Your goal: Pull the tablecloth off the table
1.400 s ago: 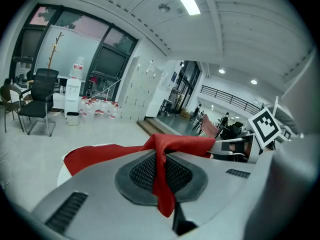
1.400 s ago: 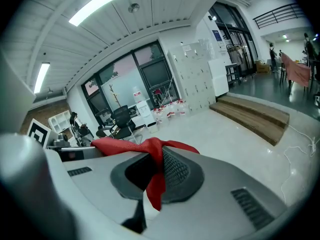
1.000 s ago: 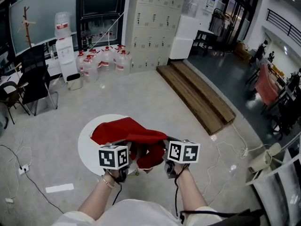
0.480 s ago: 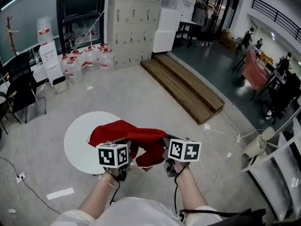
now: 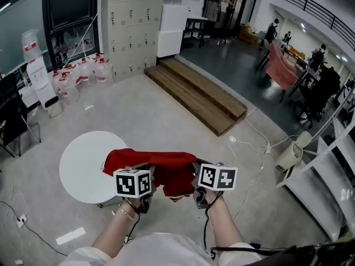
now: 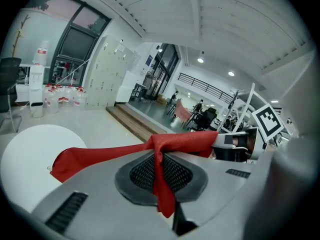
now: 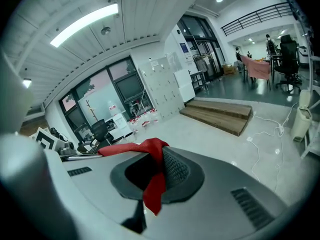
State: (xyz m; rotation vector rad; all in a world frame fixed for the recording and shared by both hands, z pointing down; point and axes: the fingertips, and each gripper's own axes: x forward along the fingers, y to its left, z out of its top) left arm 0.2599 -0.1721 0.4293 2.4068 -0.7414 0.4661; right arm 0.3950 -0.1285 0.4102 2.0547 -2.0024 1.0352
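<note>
Tablecloth (image 5: 166, 168): red, bunched, strung between both grippers; one end over the rim of the table, the rest in the air beside it.
Left gripper (image 6: 159, 170): jaws clamped on a pinched fold of the tablecloth, a tail hanging below.
Right gripper (image 7: 156, 176): jaws clamped on another fold.
Table (image 5: 83, 165): round, white, to the left of the hands.
Wooden platform (image 5: 194, 96): well beyond, on the pale floor.

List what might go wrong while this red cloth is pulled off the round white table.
1. The left gripper and right gripper each pinch only a thin bunched fold of the red cloth. A hard tug may slip it free.
2. The cloth's far end lies on the table. It may catch at the edge and rock the table.
3. A white cable lies on the floor nearby, a possible trip hazard.
</note>
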